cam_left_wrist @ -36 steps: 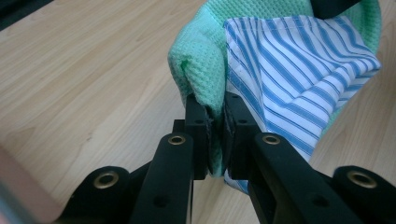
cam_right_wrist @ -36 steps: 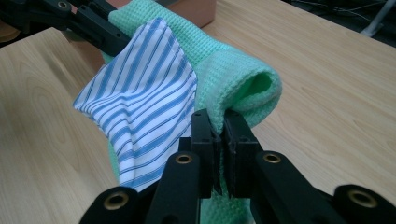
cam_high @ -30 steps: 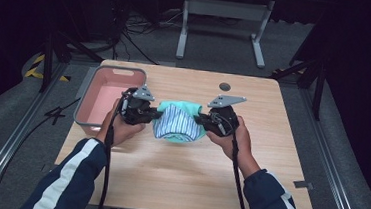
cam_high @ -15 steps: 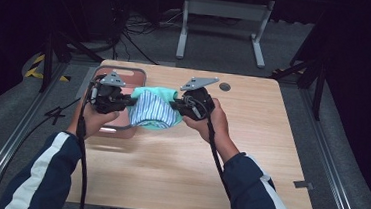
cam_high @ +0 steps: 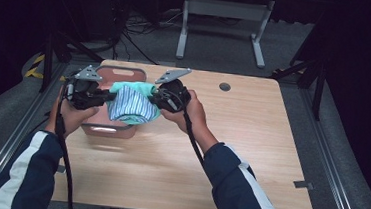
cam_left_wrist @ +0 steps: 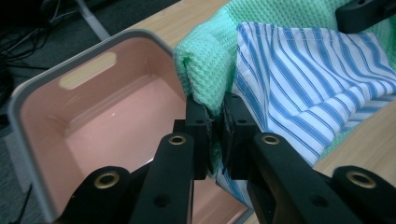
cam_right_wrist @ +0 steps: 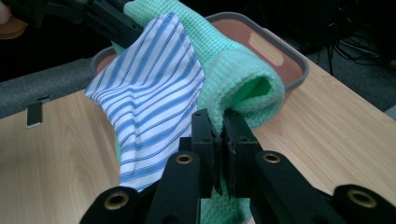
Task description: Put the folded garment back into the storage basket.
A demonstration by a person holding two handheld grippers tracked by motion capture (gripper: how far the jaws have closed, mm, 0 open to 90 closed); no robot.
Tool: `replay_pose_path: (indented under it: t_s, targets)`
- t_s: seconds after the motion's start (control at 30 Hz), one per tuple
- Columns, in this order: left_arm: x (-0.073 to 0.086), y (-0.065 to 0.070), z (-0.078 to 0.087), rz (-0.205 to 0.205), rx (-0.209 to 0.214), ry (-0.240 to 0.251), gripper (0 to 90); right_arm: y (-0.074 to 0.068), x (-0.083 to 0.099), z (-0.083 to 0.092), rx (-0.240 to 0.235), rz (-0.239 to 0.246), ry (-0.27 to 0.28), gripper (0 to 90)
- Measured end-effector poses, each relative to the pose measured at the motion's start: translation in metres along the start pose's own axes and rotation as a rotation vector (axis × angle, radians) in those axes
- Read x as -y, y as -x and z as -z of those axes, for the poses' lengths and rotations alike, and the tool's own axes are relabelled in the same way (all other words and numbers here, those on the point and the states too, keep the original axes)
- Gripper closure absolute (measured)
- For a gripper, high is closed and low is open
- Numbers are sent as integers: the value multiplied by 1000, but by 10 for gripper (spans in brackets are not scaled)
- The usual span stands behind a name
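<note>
Wooden table (cam_high: 249, 154), largest item, across centre and lower frame of high view; bare surface to right and front

Pink bin (cam_high: 102, 128) with grey rim, left of centre in high view, standing on table near left edge; interior bare and glossy at left of left gripper view (cam_left_wrist: 100, 121); far rim and handle slot at upper right of right gripper view (cam_right_wrist: 280, 51)

Folded bundle (cam_high: 132, 103) of green waffle cloth (cam_left_wrist: 208, 70) and blue-striped cloth (cam_left_wrist: 308, 88), suspended between both grippers, left of centre in high view, partly over right-hand rim of bin, not yet inside; striped layer hanging loose at lower left of right gripper view (cam_right_wrist: 149, 112)

Left gripper (cam_left_wrist: 215, 135): jaws fully closed, clamping edge of bundle, green layer plainly between pads, striped layer lying just beside

Right gripper (cam_right_wrist: 219, 144): jaws fully closed, pinching rolled green edge; striped layer possibly outside pinch, cannot tell

Judged risks, largest first:
- Bundle lowered too soon: right-hand part landing on bin rim or table, draping over wall instead of dropping in. Cause: bundle centre apparently over rim, not over bin floor
- Striped cloth sliding out of fold during transfer. Cause: grip mainly on green layer, striped layer slack
- Uneven release: one end falling first, bundle unfolding and trailing over edge
- Bin nudged or tipped toward table's left edge. Cause: left gripper lowered against wall
- Pulling grippers apart: fold stretched open, neat stack lost
</note>
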State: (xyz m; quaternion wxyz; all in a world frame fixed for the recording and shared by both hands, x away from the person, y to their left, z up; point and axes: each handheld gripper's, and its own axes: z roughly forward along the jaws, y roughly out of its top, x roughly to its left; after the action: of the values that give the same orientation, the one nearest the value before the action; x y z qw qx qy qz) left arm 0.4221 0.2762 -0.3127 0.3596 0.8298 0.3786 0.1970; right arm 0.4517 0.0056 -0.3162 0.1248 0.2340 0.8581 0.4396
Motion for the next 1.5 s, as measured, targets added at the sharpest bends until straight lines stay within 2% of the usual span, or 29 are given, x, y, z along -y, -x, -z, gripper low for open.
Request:
replay_pose_path:
  t_s: [0.1, 0.17, 0.57, 0.73, 0.97, 1.0, 1.17, 1.23, 1.3, 1.5]
  targets:
    - [2, -4, 3, 8, -10, -15, 828, -3, -5, -7, -8, 9, -2, 842]
    - [4, -8, 5, 0, -29, -32, 828, -7, -8, -15, -19, 10, -5, 842]
    - [24, -29, 14, 41, -93, -44, 828, -21, -21, -49, -47, 32, -21, 842]
    - [31, -39, 11, 54, -103, -62, 828, -27, -24, -68, -61, 35, -36, 841]
    - [38, -45, 3, 74, -115, -81, 828, -29, -21, -84, -62, 27, -52, 841]
    - [38, -45, 1, 66, -118, -83, 828, -28, -20, -85, -60, 24, -56, 841]
    - [38, -46, -6, 60, -130, -98, 827, -27, -18, -91, -58, 21, -68, 840]
    - [39, -45, -10, 75, -126, -109, 827, -27, -17, -94, -54, 18, -73, 840]
    - [39, -45, -14, 57, -138, -124, 826, -26, -15, -97, -55, 17, -83, 838]
    - [44, -44, -24, 55, -147, -145, 808, -25, -11, -104, -51, 12, -105, 832]
